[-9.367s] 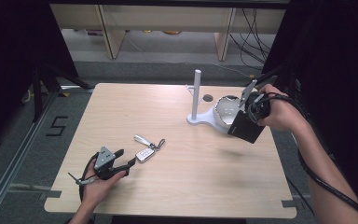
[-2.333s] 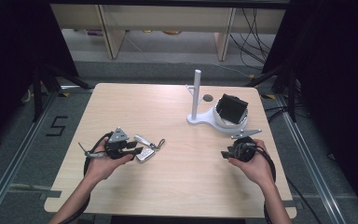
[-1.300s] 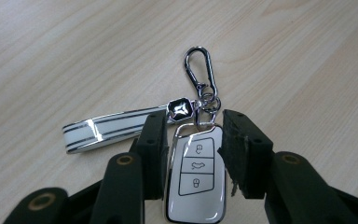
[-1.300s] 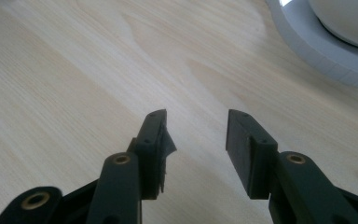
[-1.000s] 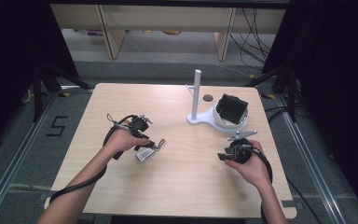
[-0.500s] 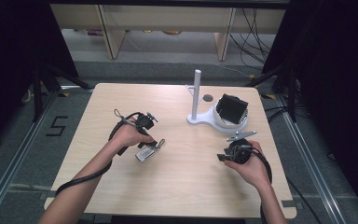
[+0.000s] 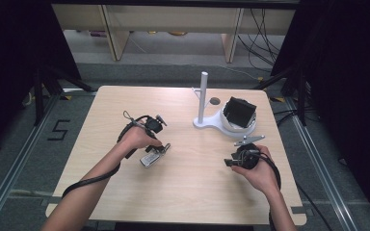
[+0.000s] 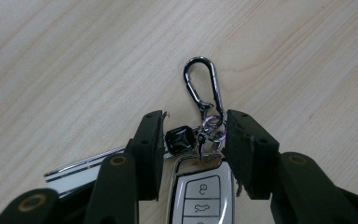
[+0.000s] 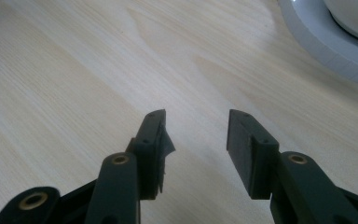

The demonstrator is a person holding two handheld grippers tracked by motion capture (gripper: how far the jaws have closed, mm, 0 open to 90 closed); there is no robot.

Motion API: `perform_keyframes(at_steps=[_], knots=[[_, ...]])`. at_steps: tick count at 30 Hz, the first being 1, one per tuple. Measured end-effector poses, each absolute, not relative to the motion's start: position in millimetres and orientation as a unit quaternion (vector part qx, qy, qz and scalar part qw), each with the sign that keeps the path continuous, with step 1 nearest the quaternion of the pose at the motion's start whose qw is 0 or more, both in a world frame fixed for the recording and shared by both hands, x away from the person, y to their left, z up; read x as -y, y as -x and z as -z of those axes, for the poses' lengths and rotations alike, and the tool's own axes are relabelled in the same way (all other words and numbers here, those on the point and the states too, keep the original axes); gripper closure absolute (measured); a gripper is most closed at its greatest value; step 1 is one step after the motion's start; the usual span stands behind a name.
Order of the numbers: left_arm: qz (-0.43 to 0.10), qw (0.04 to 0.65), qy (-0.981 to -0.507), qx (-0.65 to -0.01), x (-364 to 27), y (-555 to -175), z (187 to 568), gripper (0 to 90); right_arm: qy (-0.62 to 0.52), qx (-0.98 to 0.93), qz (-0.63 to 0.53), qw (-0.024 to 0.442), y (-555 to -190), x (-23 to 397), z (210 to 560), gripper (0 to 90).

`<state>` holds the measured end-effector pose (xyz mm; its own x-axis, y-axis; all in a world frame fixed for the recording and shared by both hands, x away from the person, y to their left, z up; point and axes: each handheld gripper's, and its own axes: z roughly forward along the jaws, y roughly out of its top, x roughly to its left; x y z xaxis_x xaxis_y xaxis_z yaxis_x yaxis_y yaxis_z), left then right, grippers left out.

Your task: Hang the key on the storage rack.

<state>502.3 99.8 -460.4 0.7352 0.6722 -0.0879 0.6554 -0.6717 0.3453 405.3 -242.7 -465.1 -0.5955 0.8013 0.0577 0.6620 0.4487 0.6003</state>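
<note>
left gripper point(image 8: 193, 135) fingers just opening, released, straddling the car key point(image 8: 203, 189) – right gripper point(image 9: 196, 135) fingers released, empty.

Overhead light is falling evenly on my table point(image 7: 188, 192), surroundings staying dark. Glare is glinting off the key ring point(image 8: 200, 88). My right claw point(image 9: 196, 140) is blurring close up, and the white base point(image 9: 335, 42) is softening.

Grey floor point(image 7: 29, 159) — dark curtains point(image 7: 9, 57)
</note>
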Motion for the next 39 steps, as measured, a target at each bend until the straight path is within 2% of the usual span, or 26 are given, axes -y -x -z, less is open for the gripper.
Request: perform_keyframes(at_steps=[39], knots=[[-0.029,0.162,-0.920,-0.356,-81.5,-510.6,471.1,55.9,-0.427,-0.845,-0.298,0.119,-405.9,239.4,470.3,57.0]])
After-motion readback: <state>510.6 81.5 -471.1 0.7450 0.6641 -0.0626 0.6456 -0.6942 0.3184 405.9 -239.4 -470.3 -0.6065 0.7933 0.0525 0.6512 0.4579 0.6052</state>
